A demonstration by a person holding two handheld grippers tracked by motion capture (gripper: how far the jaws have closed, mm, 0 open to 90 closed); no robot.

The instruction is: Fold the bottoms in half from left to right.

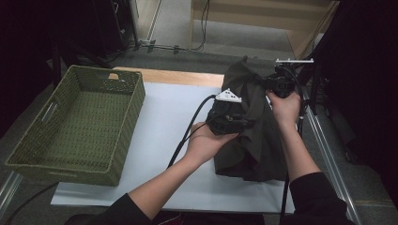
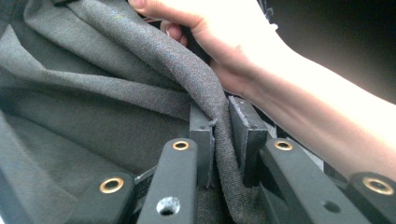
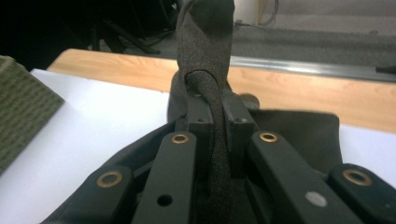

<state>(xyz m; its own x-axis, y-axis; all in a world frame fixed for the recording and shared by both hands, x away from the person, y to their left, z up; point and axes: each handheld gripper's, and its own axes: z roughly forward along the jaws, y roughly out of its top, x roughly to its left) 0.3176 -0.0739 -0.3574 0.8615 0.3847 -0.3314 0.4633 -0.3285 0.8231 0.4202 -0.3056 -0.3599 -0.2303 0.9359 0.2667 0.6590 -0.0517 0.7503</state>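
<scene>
Both tongs grip folds of the dark grey cloth (image 1: 256, 126): left tongs (image 2: 218, 135) at its side, right tongs (image 3: 215, 116) at its raised top. It hangs over the white surface (image 1: 164, 122). Green woven basket (image 1: 80, 122) stands empty, so probably folding or placing remains.

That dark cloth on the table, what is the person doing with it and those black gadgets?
A person holds a pair of tongs in each hand, and both are clamped on a dark grey cloth. The left tongs pinch a fold near its middle; the right tongs grip a bunched edge higher up, so the cloth is partly lifted off the white table sheet. A green woven basket sits empty to the left.
</scene>
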